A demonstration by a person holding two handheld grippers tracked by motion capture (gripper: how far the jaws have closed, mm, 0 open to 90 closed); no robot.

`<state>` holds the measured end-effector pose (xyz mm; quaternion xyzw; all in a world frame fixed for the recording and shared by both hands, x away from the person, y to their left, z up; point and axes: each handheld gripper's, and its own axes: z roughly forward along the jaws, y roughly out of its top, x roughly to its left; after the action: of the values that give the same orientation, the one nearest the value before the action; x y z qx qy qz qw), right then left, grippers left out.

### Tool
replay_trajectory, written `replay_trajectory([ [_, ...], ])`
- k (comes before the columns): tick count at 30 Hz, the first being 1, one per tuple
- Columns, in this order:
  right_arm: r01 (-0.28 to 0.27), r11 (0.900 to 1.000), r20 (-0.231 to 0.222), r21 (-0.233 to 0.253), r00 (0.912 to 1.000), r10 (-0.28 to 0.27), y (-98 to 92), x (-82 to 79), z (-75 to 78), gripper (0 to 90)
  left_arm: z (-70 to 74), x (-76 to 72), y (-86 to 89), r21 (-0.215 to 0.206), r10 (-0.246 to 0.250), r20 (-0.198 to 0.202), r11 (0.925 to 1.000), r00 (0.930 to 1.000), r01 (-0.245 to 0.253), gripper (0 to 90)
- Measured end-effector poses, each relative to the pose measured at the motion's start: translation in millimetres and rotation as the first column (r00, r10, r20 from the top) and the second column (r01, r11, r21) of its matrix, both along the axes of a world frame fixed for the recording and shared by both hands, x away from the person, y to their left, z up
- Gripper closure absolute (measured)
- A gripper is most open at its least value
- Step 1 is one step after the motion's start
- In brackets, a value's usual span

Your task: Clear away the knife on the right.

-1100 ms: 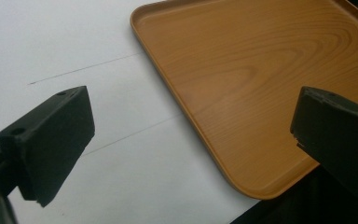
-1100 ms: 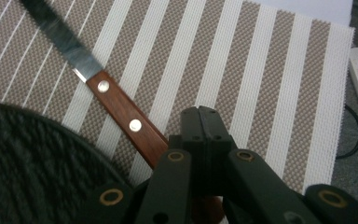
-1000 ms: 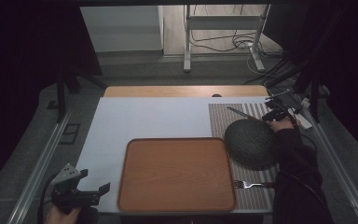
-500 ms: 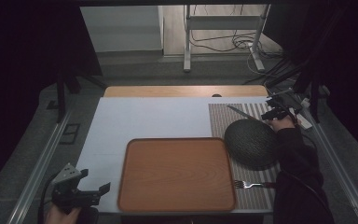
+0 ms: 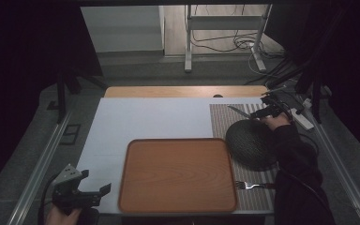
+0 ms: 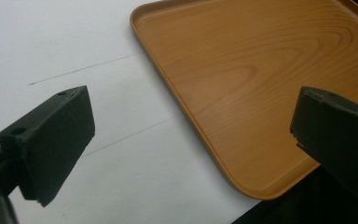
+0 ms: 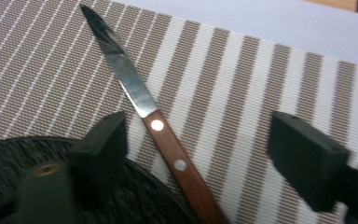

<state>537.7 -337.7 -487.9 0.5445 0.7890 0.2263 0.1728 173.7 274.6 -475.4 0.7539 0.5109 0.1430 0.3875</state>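
A knife [image 5: 238, 111] with a brown riveted handle lies on the striped placemat [image 5: 222, 123] at the far right. My right gripper [image 5: 266, 110] hovers over its handle end, open. In the right gripper view the knife [image 7: 168, 144] runs between the spread jaws of my right gripper [image 7: 200, 140], untouched, blade pointing away. A dark woven round bowl [image 5: 251, 143] sits just in front of the knife, its rim [image 7: 144, 198] beside the handle. My left gripper [image 5: 82, 194] is open at the table's near left corner. Its jaws [image 6: 191, 135] span the corner of the wooden tray [image 6: 261, 84].
The large wooden tray [image 5: 178, 173] fills the near middle of the white table [image 5: 145, 117]. A fork [image 5: 252, 186] lies on the placemat's near end, right of the tray. A metal rail [image 5: 37, 173] runs along the left side.
The right gripper has edged slightly left toward the knife. The left gripper and the objects have not moved.
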Motion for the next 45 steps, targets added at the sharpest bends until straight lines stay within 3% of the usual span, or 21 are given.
replay_trajectory([
  [1,0.001,1.0,-0.007,0.013,1.0,-0.001,3.0,1.4,-0.8,11.9,0.0,0.0,0.0,0.0,0.0,0.0,1.0,1.0,0.0,0.4],
  [8,-0.002,0.999,-0.016,0.036,0.9999,0.003,15.1,5.6,-2.6,0.0,0.0,0.1,-0.1,0.001,0.0,-0.001,1.0,1.0,0.0,0.5],
  [14,-0.023,0.999,-0.021,0.033,0.9995,0.024,24.1,8.0,-3.6,0.0,-0.1,0.0,0.0,0.0,0.0,-0.001,1.0,1.0,0.0,0.5],
  [21,0.001,1.0,-0.06,0.022,0.9982,0.001,19.5,14.2,-14.8,0.0,-0.2,0.2,0.3,-0.004,0.001,-0.002,1.0,1.0,-0.001,0.5],
  [31,0.014,1.0,-0.068,-0.021,0.9976,-0.015,21.0,22.5,-24.8,1.0,-0.3,0.1,1.0,-0.008,0.004,-0.003,1.0,1.0,-0.004,0.4],
  [35,-0.009,0.999,-0.056,-0.033,0.9984,0.008,18.8,22.5,-24.6,11.8,-0.3,-0.1,0.9,-0.007,0.004,-0.003,1.0,1.0,-0.004,0.5],
  [36,-0.032,0.999,-0.046,-0.034,0.9985,0.031,17.1,21.2,-22.4,21.5,-0.3,-0.1,0.9,-0.006,0.004,-0.003,1.0,1.0,-0.004,0.5],
  [38,-0.047,0.998,-0.043,-0.033,0.998,0.046,16.2,20.4,-21.3,26.4,-0.3,-0.1,0.9,-0.007,0.004,-0.003,1.0,1.0,-0.004,0.5],
  [39,-0.072,0.997,-0.043,-0.029,0.9966,0.071,13.6,19.4,-19.0,37.1,-0.3,-0.1,0.9,-0.007,0.004,-0.003,1.0,1.0,-0.004,0.5],
  [41,-0.08,0.996,-0.042,-0.03,0.996,0.079,12.1,19.1,-18.3,40.9,-0.3,-0.1,0.9,-0.007,0.004,-0.003,1.0,1.0,-0.004,0.5],
  [42,-0.099,0.995,-0.042,-0.025,0.9943,0.098,8.6,17.7,-16.4,56.4,-0.3,-0.1,1.0,-0.007,0.004,-0.003,1.0,1.0,-0.004,0.5],
  [43,-0.104,0.994,-0.042,-0.026,0.9938,0.103,6.9,17.1,-15.9,64.1,-0.3,-0.1,1.0,-0.007,0.004,-0.003,1.0,1.0,-0.004,0.5],
  [44,-0.104,0.994,-0.042,-0.026,0.9938,0.103,6.9,17.1,-15.9,64.1,-0.3,-0.1,0.9,-0.007,0.004,-0.003,1.0,1.0,-0.004,0.5],
  [45,-0.122,0.992,-0.041,-0.017,0.9918,0.121,3.5,15.9,-15.5,76.9,-0.3,-0.1,0.9,-0.007,0.004,-0.003,1.0,1.0,-0.004,0.5],
])
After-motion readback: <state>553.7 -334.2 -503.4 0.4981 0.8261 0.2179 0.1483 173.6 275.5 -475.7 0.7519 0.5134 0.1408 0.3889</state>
